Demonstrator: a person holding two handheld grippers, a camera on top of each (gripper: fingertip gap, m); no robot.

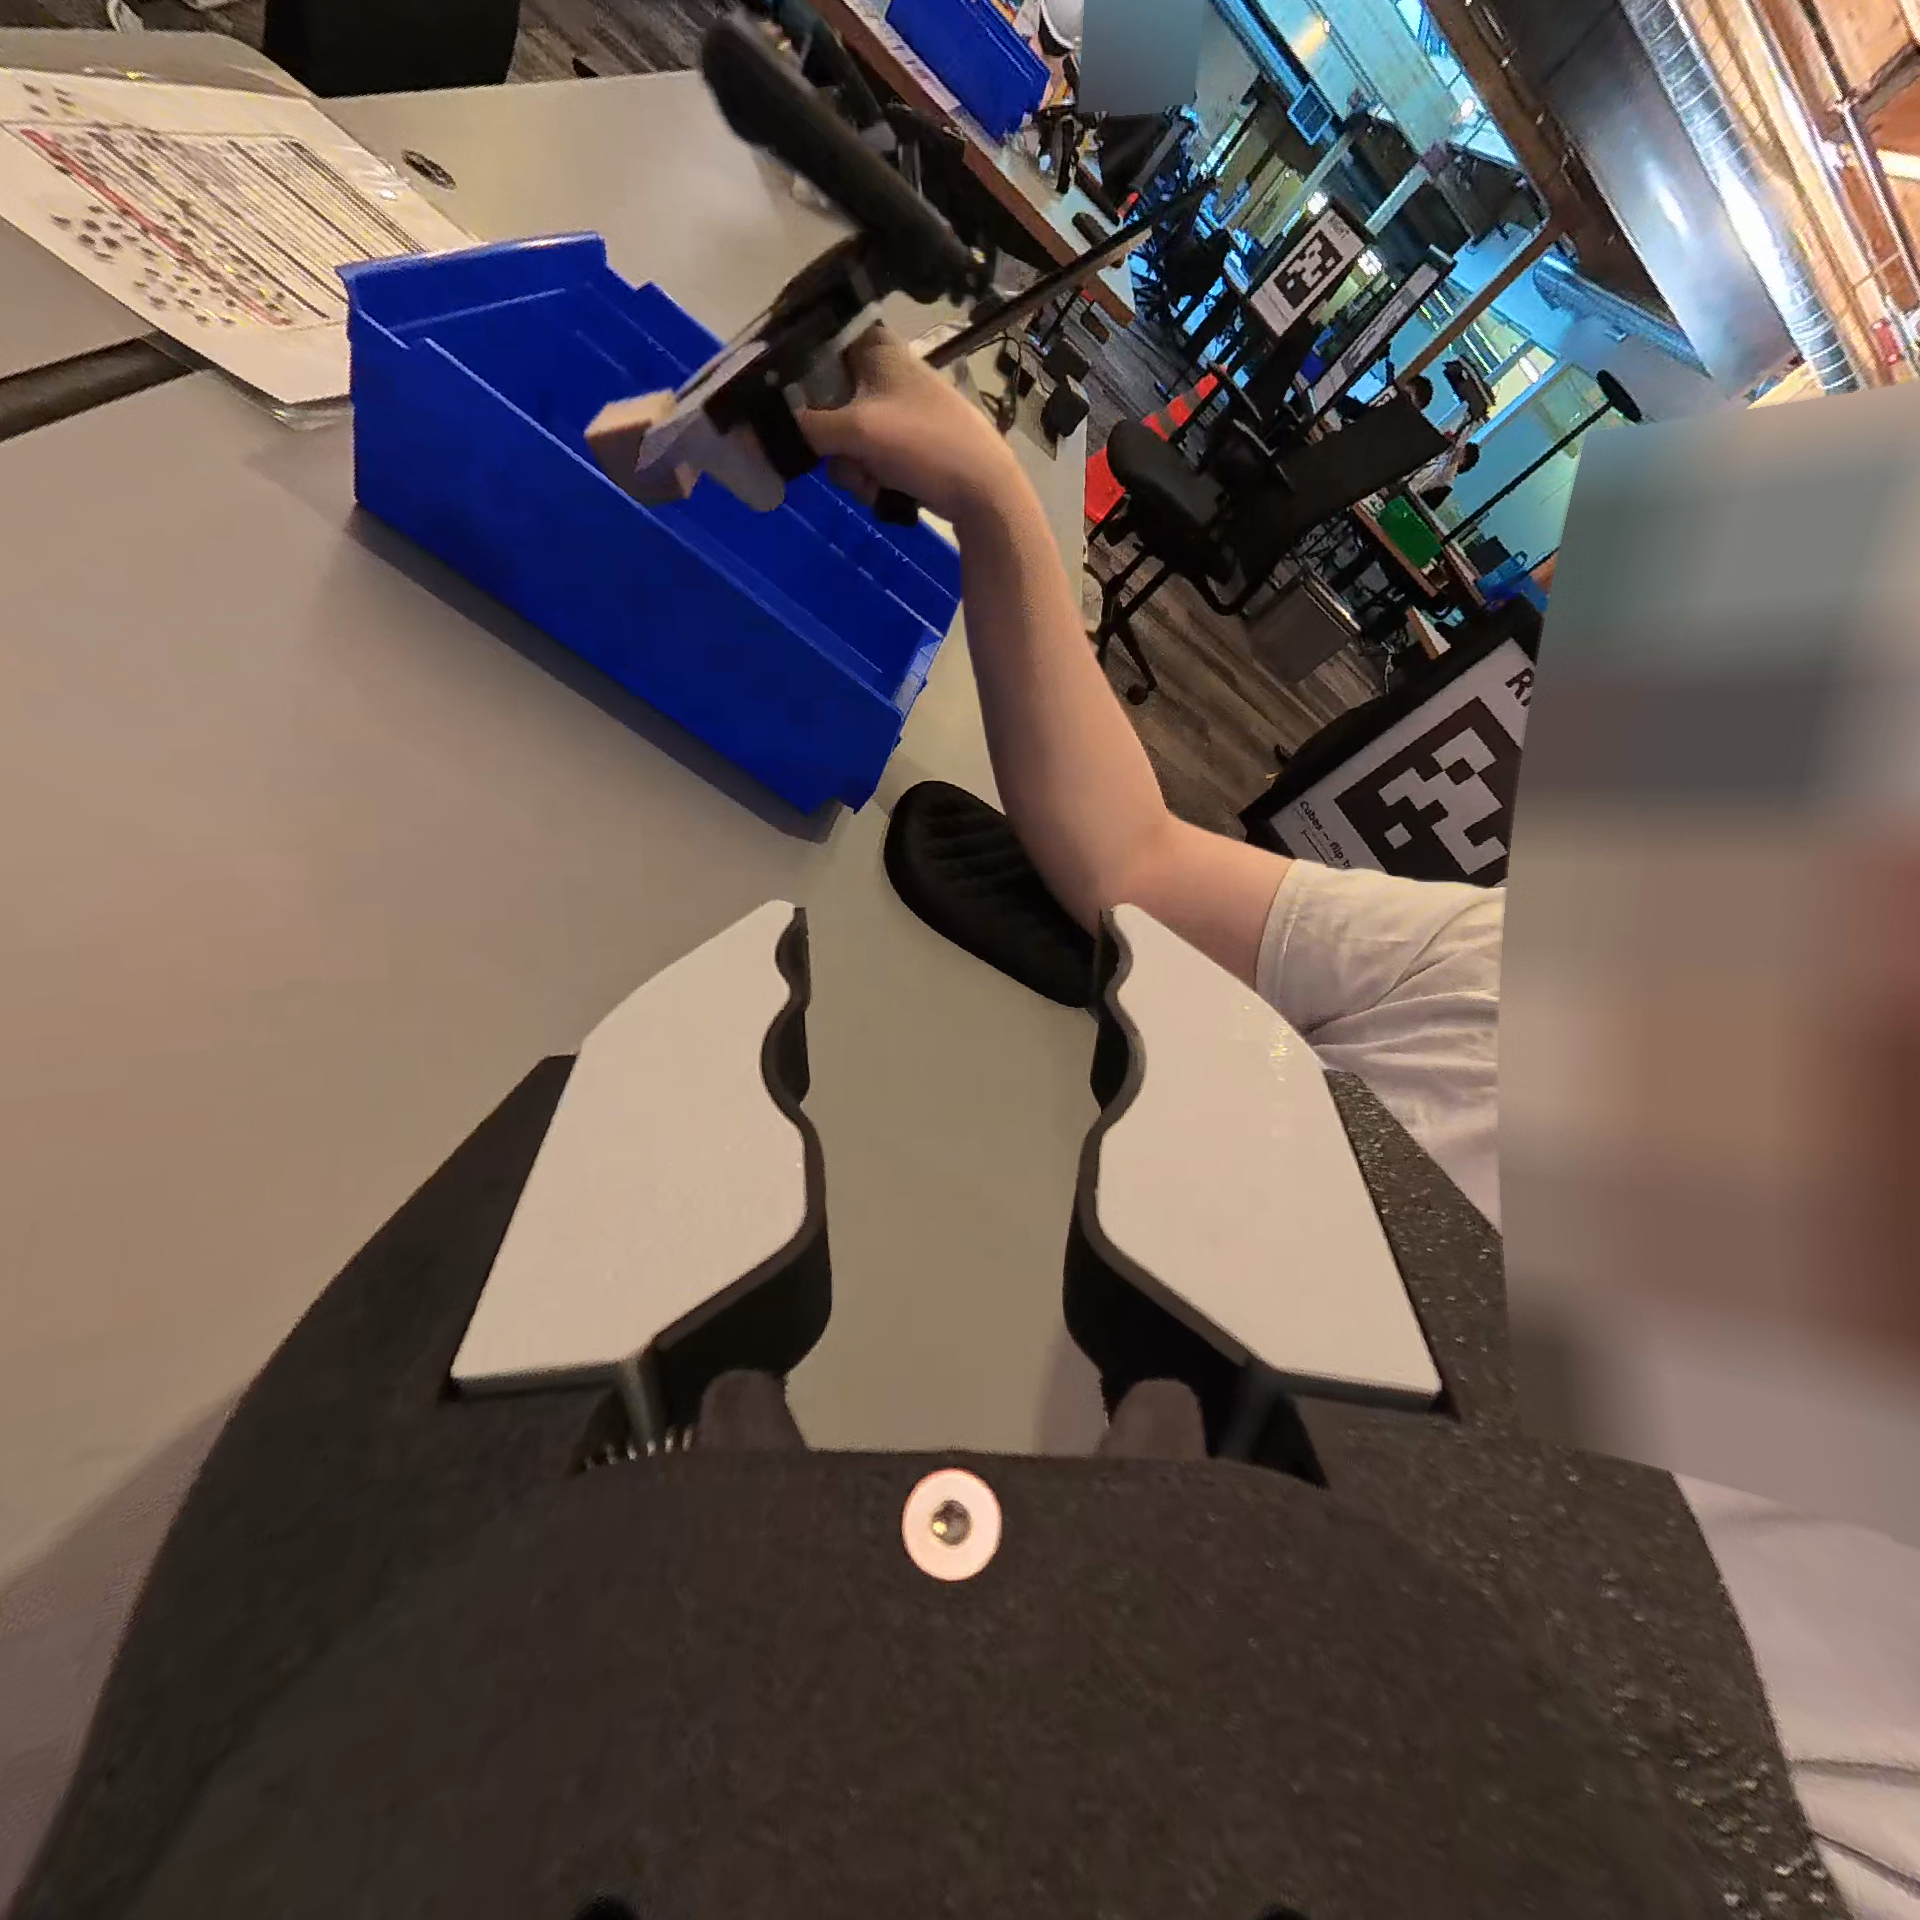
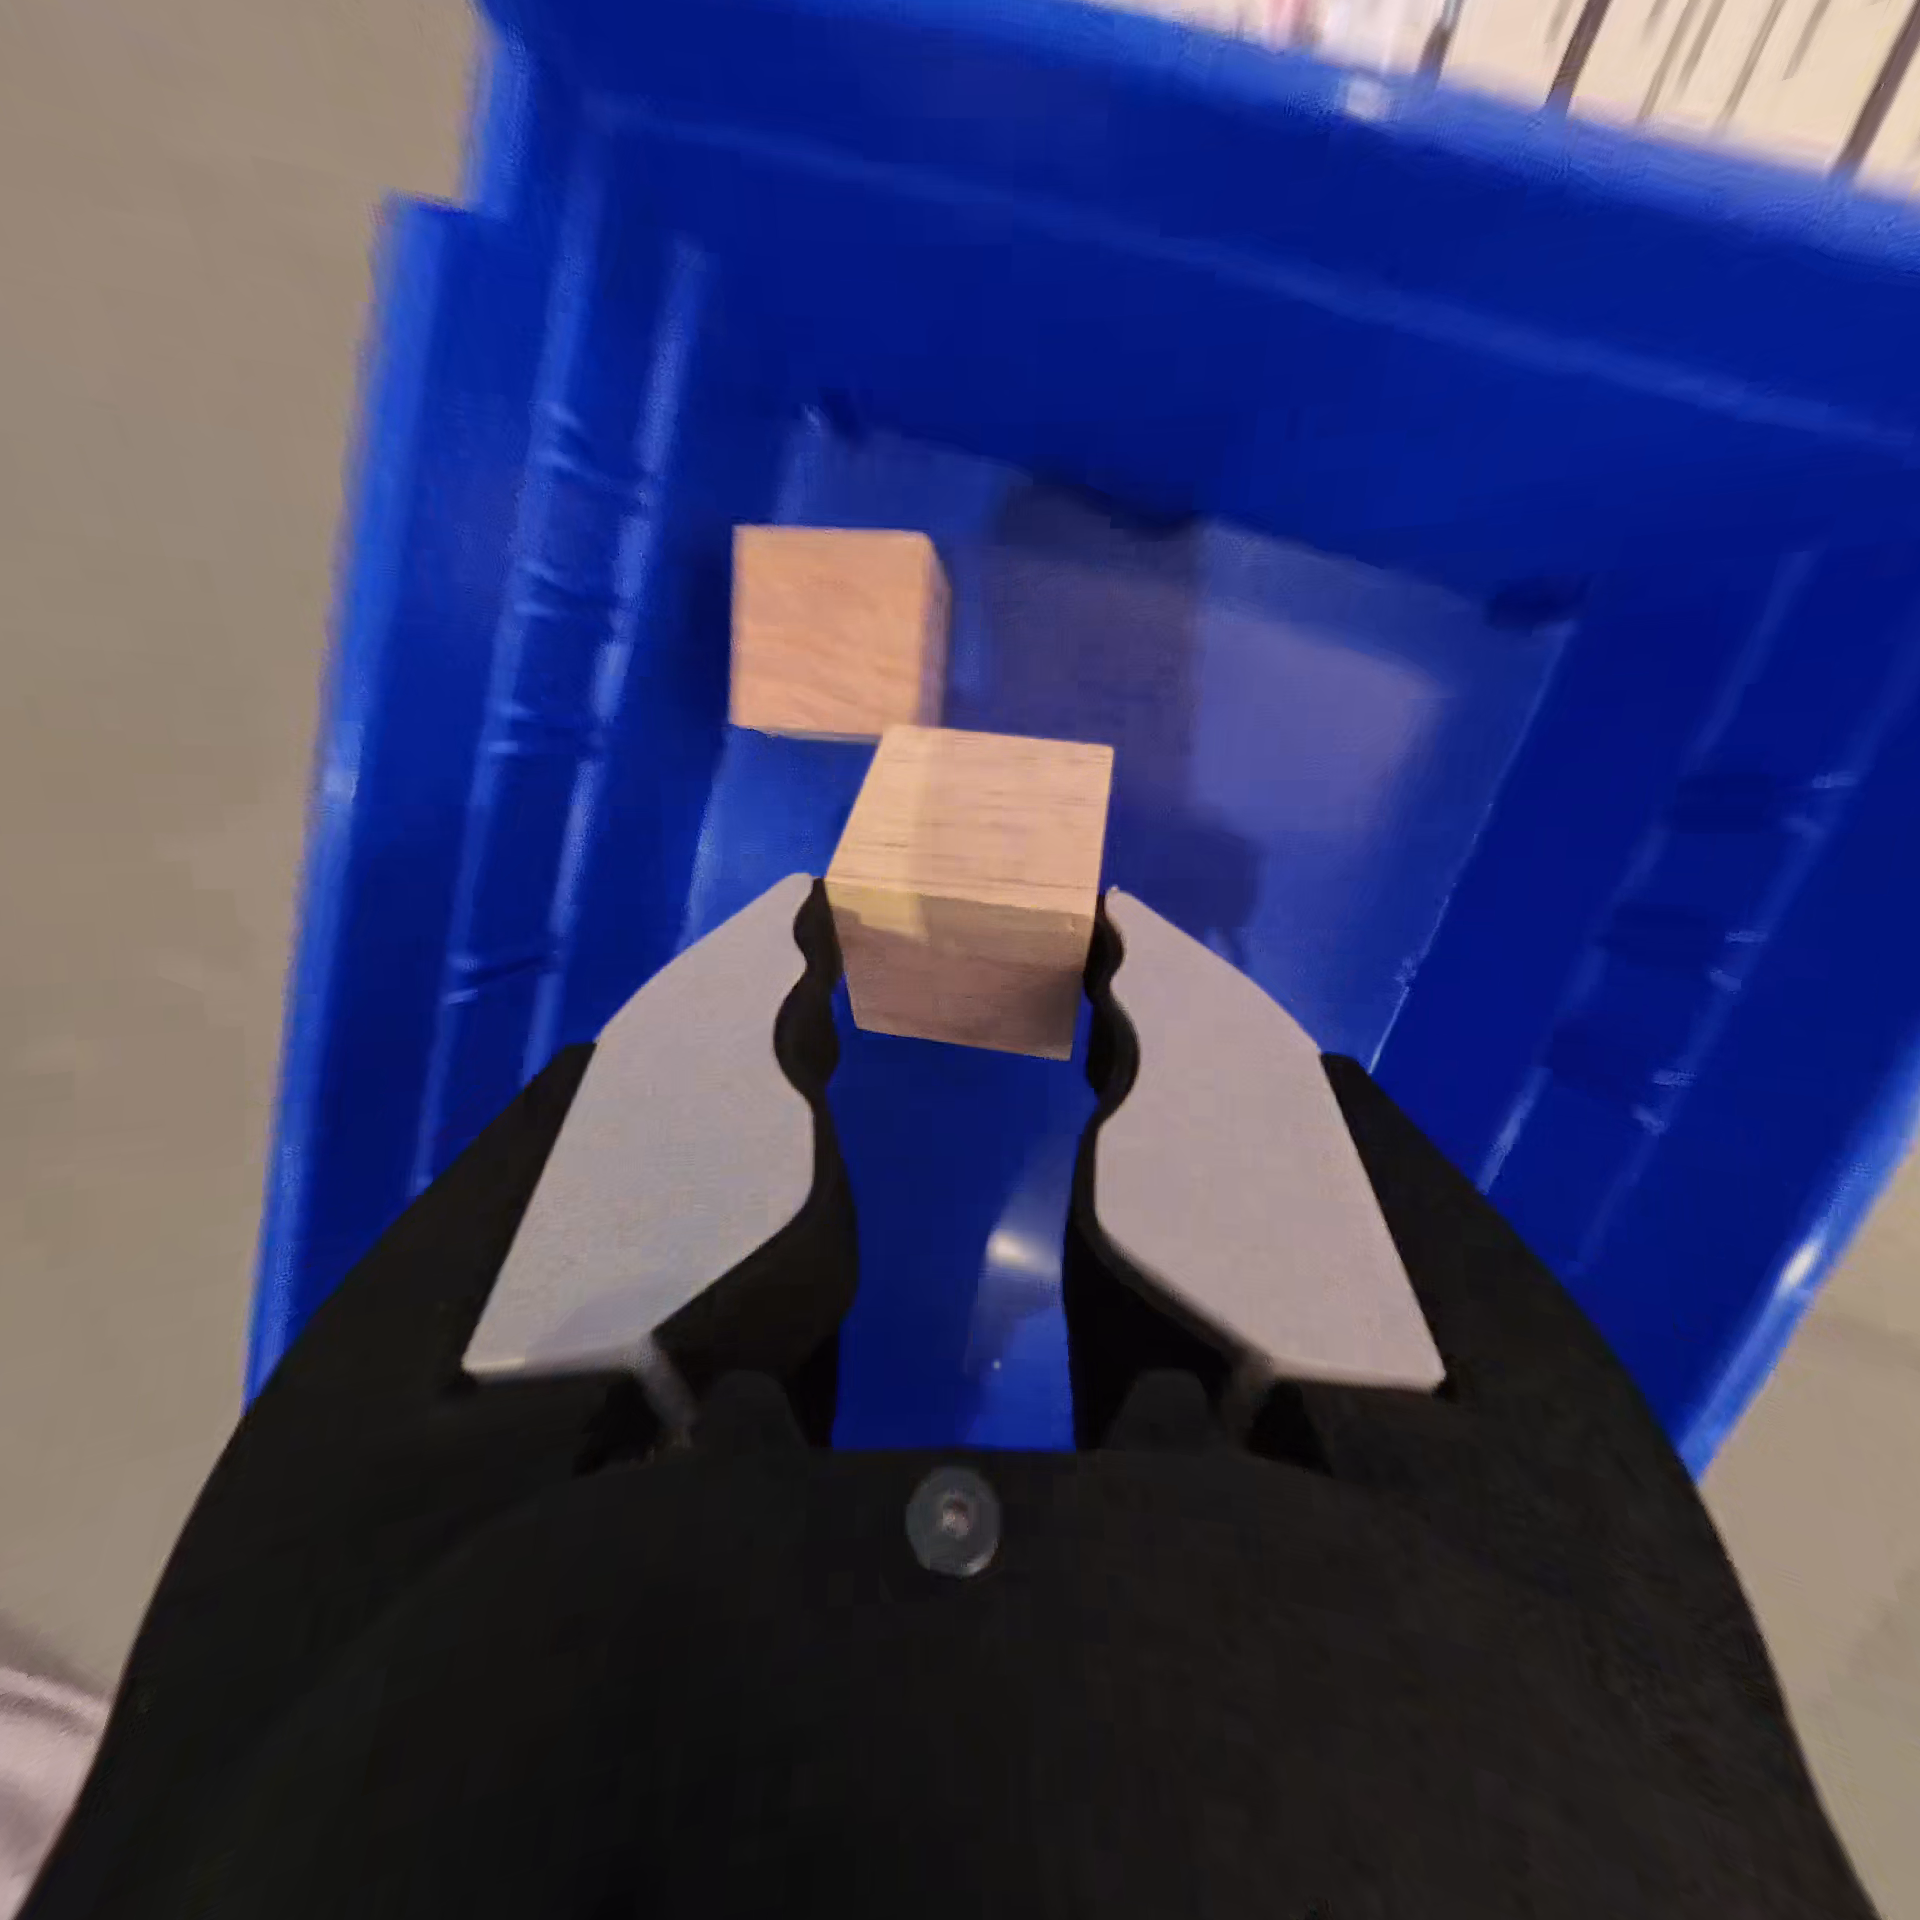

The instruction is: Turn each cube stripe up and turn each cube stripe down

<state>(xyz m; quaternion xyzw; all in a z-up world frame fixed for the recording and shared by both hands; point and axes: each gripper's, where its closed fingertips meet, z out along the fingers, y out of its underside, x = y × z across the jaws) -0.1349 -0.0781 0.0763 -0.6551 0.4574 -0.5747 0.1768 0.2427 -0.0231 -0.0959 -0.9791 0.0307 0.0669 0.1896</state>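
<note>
My right gripper [image 2: 961,914] is shut on a plain wooden cube [image 2: 971,883] and holds it above the open blue bin [image 2: 1351,343]. A second wooden cube [image 2: 836,629] lies on the bin floor, beyond and left of the held one. No stripe shows on either cube's visible faces. In the left wrist view the right gripper [image 1: 665,447] hangs over the blue bin [image 1: 644,582] with the cube [image 1: 634,431] at its tips. My left gripper [image 1: 951,935] is open and empty, low over the grey table [image 1: 260,883], near the bin's front end.
A printed sheet [image 1: 177,218] lies on the table at the far left behind the bin. A black oval pad [image 1: 987,894] lies at the table edge under the person's arm [image 1: 1049,675]. Chairs, desks and marker boards stand beyond the table on the right.
</note>
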